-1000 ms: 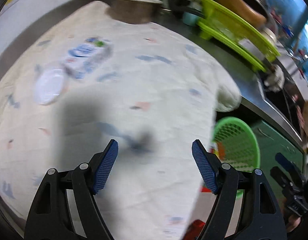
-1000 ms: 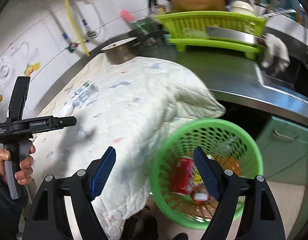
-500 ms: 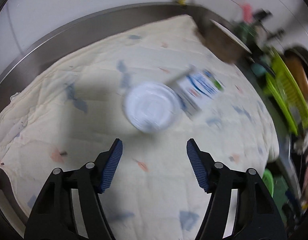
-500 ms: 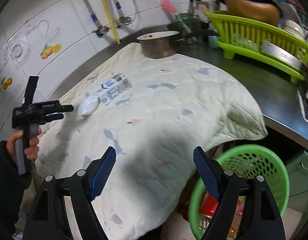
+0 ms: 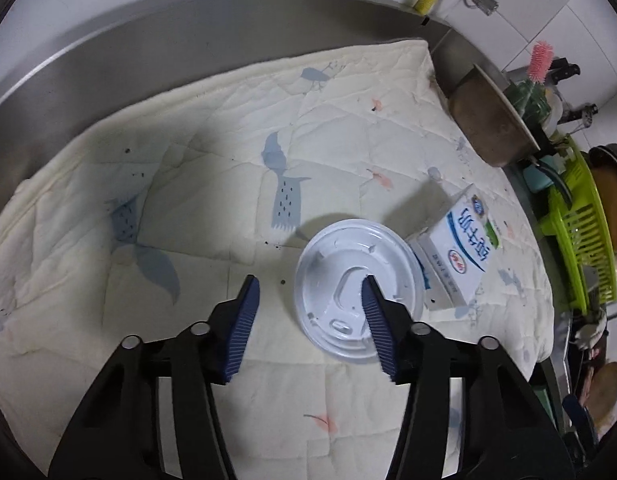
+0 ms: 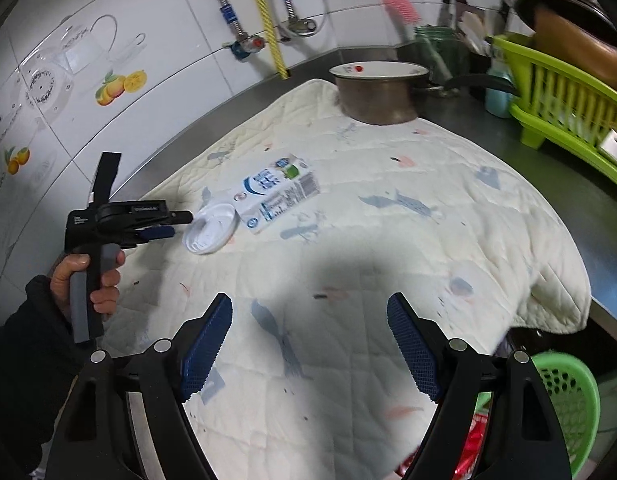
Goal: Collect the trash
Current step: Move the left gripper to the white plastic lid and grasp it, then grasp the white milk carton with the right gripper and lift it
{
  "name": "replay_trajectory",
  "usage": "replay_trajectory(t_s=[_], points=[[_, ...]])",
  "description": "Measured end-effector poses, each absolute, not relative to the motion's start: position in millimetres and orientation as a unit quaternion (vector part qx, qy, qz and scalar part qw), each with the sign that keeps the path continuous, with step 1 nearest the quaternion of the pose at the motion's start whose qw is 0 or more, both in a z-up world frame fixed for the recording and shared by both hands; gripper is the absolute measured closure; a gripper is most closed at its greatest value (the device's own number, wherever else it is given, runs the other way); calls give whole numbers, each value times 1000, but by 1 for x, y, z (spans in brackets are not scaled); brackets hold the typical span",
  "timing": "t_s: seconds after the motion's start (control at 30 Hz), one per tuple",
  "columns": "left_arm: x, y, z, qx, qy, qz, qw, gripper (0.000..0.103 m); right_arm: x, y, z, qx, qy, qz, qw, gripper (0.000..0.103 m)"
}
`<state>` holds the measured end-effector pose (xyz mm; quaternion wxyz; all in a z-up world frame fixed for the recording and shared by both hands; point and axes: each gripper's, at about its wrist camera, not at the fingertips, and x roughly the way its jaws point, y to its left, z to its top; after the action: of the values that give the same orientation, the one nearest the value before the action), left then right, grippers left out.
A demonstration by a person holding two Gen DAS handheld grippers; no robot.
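Note:
A white plastic cup lid point(image 5: 348, 280) lies on the quilted cloth point(image 5: 188, 200), with a white and blue milk carton point(image 5: 464, 248) touching its right side. My left gripper point(image 5: 310, 292) is open just above the lid; its right finger overlaps the lid, its left finger is over bare cloth. In the right wrist view the left gripper point(image 6: 176, 222) sits at the lid point(image 6: 210, 228), beside the carton point(image 6: 274, 194). My right gripper point(image 6: 308, 340) is open and empty over the cloth's near part. A green trash basket point(image 6: 564, 404) stands below the counter edge at lower right.
A metal pot point(image 6: 374, 94) stands on the cloth's far corner. A lime dish rack point(image 6: 568, 100) with cookware is at the right. Utensil holder and brush point(image 6: 428, 40) stand behind the pot. The steel counter point(image 5: 108, 80) edges the cloth.
My left gripper swung from the cloth's right edge to the lid and closed in on it. My right gripper turned from the basket toward the cloth.

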<state>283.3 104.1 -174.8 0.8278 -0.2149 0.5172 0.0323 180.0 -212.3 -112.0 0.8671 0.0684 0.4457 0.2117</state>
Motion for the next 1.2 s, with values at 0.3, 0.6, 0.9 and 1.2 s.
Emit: replay_trajectory(t_s=[0.3, 0.6, 0.9, 1.2], points=[[291, 109, -189, -225, 523, 14, 822, 71, 203, -189, -116, 49, 450, 227, 862, 26], [287, 108, -197, -226, 522, 4, 823, 98, 233, -170, -123, 51, 463, 233, 854, 26], [252, 121, -174, -216, 499, 17, 839, 99, 277, -141, -127, 80, 483, 239, 838, 26], [224, 140, -171, -229, 498, 20, 837, 99, 344, -103, -144, 168, 543, 187, 801, 26]])
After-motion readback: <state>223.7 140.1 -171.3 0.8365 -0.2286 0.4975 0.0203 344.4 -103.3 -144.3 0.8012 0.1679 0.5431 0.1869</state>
